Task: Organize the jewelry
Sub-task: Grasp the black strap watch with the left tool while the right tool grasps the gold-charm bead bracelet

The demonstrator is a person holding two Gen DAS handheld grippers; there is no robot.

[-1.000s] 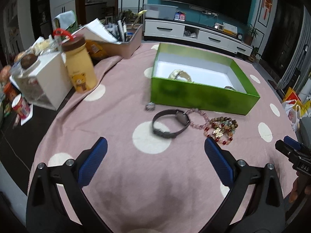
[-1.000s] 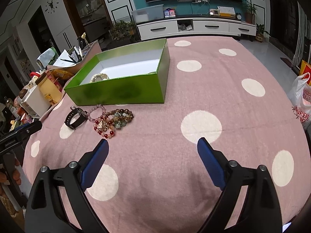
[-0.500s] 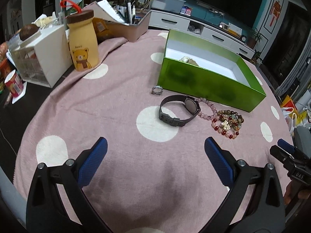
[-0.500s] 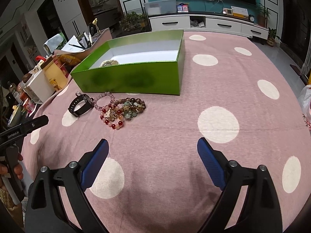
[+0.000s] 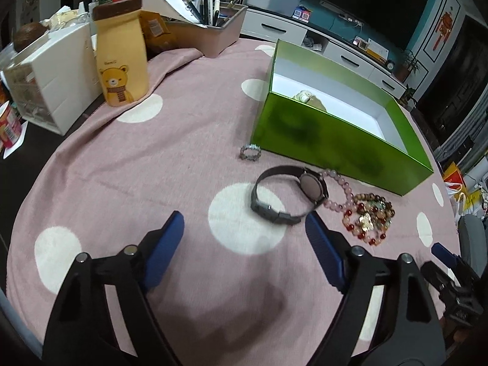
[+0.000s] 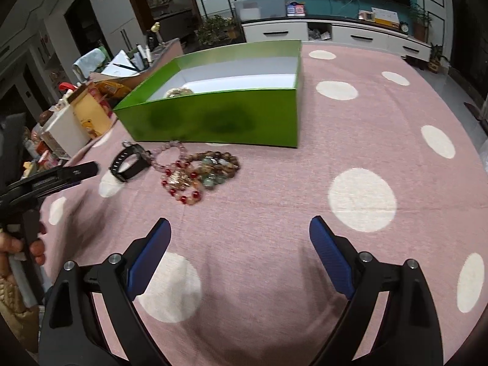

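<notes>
- Across the whole scene lay a pink cloth (image 5: 189, 164) with white dots, draped over the table and bearing everything else.
- Toward the far side of it stood a green box (image 5: 338, 143), open on top with a white inside; a pale bracelet (image 5: 306, 97) lay in its far-left corner, partly hidden by the near wall.
- At the left edge sat a white organizer (image 5: 58, 76), and just beside it a yellow bottle (image 5: 122, 52) with a bear picture and a brown cap, upright.
- Behind the bottle was a beige tray (image 5: 219, 35) stuffed with pens and papers.
- Low over the near cloth hung the left gripper (image 5: 244, 241), its blue fingers spread wide and empty; the right fingertip sat just beside the watch band, though contact could not be judged.
- Off to the right hung the right gripper (image 6: 239, 245), also spread wide with nothing between its fingers, well apart from the jewelry.
- In front of the box lay a dark watch (image 5: 288, 193), its strap looped and its face tipped up on edge.
- Touching the watch was a pink bead strand (image 5: 341, 190).
- Next to that sat a heap of bead bracelets (image 5: 370, 218), red, brown and green, overlapping.
- Near the box's left corner lay a small silver ring (image 5: 250, 152), apart from the rest.
</notes>
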